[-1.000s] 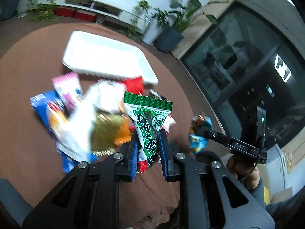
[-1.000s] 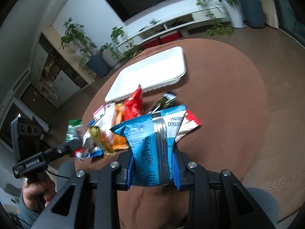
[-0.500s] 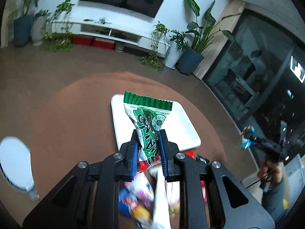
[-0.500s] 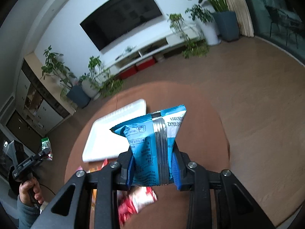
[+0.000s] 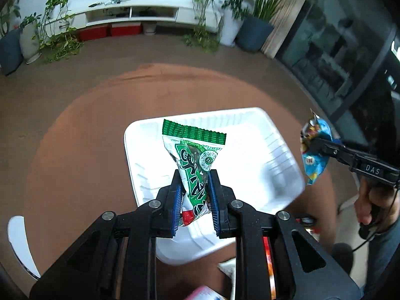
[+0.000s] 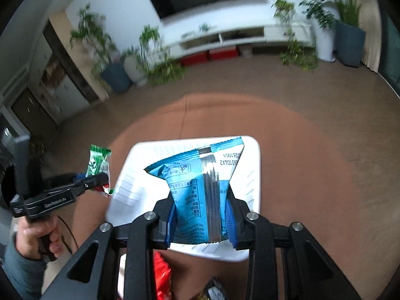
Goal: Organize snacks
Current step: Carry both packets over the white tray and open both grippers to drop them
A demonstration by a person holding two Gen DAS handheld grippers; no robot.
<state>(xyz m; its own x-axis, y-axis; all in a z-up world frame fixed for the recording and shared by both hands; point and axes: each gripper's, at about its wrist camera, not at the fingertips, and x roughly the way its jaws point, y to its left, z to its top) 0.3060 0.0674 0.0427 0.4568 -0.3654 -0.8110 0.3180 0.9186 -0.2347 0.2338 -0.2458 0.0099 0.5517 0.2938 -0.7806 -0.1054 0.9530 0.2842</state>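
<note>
1. Over the white tray (image 5: 272, 150), the left gripper (image 5: 195, 195) is pinching a green snack packet (image 5: 193, 150) between its blue pads (image 5: 177, 207); the fingers are clamping the packet's lower part, and its serrated green top is sticking up past the fingertips
2. Seen from the right wrist camera, the same green snack packet (image 6: 97, 162) is hanging just beside the tray's left edge, with the left hand (image 6: 35, 237) wrapping the handle below
3. Right gripper (image 6: 201, 215) is squeezing a blue snack packet (image 6: 197, 187) on both sides, back seam and print facing the camera; the packet's wide top is fanning out above the fingers, over the white tray (image 6: 252, 182)
4. From the left wrist camera, the blue snack packet (image 5: 315, 155) is showing off the tray's right edge, the right hand (image 5: 372, 207) gripping the handle
5. Tray is sitting on a round brown table (image 5: 75, 150); a few loose wrappers (image 6: 161, 275) are lying at its near side, partly hidden by the gripper frames
</note>
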